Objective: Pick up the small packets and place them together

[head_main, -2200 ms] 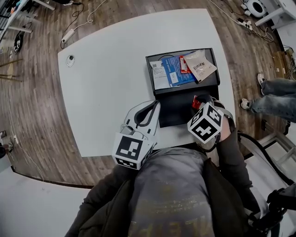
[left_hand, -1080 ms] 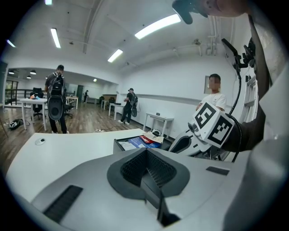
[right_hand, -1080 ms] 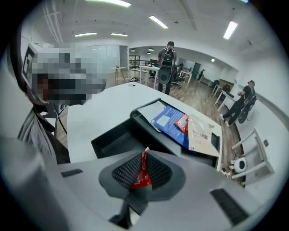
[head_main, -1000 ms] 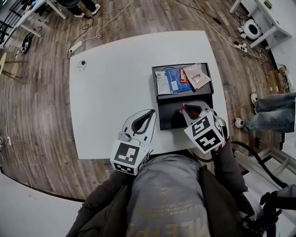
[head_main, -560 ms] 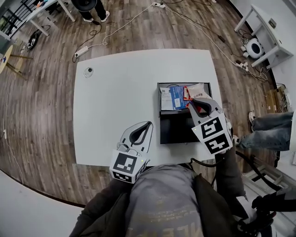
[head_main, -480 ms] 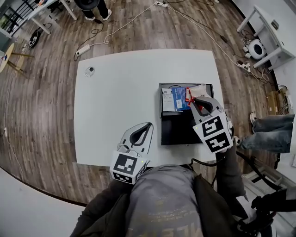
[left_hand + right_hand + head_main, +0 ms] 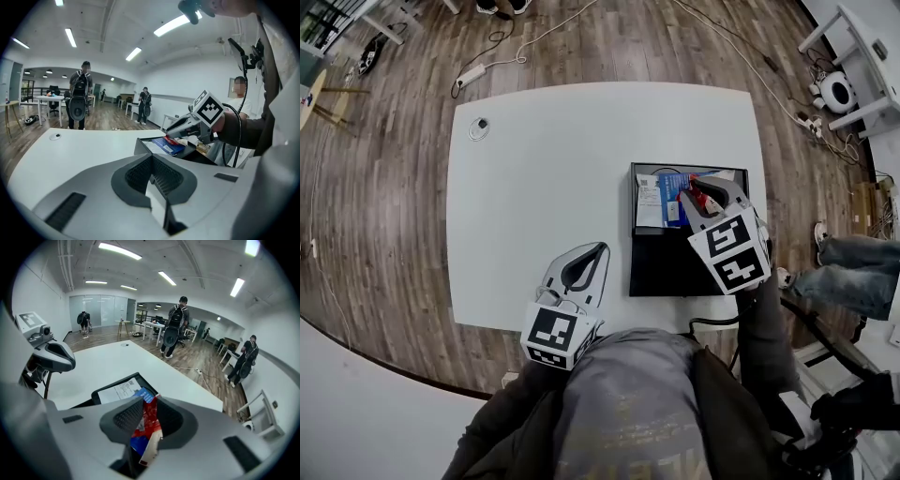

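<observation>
The red packet [image 7: 147, 420] is seen loose between the jaws of the right gripper [image 7: 694, 193], which have just been opening and stand part open. It is poised over the far end of the black tray [image 7: 675, 274], where a blue packet [image 7: 673, 182] and a white packet [image 7: 647, 192] are laid. The left gripper [image 7: 592, 255] is closed, empty, over the table [image 7: 534, 187], well apart from the tray.

No word or number can be read: the white sheet [image 7: 647, 192] in the black tray [image 7: 675, 281] carries print too small to make out, and the lettering on the red packet [image 7: 147, 420] is blurred
</observation>
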Demonstrator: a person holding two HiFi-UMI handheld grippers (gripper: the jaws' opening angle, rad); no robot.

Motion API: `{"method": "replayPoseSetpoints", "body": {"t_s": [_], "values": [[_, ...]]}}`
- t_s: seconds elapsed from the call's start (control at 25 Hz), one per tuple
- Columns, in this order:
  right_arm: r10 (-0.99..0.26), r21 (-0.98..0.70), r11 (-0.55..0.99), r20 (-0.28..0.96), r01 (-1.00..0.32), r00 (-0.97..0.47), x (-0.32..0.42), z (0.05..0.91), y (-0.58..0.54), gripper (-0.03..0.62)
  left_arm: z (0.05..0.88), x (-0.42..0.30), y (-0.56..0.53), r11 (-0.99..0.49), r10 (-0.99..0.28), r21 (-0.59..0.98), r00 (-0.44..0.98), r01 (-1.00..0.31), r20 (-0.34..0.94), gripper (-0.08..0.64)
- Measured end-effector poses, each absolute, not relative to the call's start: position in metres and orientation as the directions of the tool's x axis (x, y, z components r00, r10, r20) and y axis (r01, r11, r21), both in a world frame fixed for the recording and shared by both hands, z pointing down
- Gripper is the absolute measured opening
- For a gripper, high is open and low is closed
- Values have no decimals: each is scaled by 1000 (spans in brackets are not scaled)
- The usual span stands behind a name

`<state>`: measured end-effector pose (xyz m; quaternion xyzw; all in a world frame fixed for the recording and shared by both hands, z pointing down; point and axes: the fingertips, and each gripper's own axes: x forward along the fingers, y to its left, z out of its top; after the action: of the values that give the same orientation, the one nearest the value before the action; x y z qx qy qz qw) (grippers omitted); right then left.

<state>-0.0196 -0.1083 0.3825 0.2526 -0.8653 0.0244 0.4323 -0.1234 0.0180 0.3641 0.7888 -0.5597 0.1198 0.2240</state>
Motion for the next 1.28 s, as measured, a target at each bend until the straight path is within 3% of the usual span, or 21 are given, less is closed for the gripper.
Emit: {"method": "replayPoseSetpoints", "body": {"t_s": [0.12, 0.72, 1.28], "values": [[-405, 153, 875, 753, -460, -519, -22, 383, -110, 104, 368, -123, 14, -269, -826, 224, 344, -937, 446, 2], [-410, 87, 860, 703, -502, -581, -19, 371, -107, 124, 364, -117, 18, -291, -823, 218, 360, -932, 439, 2], [-506, -43, 784, 533, -619, -678, -2, 318, -70, 124, 343, -97, 30, -377, -821, 178, 417, -909, 390, 2]]}}
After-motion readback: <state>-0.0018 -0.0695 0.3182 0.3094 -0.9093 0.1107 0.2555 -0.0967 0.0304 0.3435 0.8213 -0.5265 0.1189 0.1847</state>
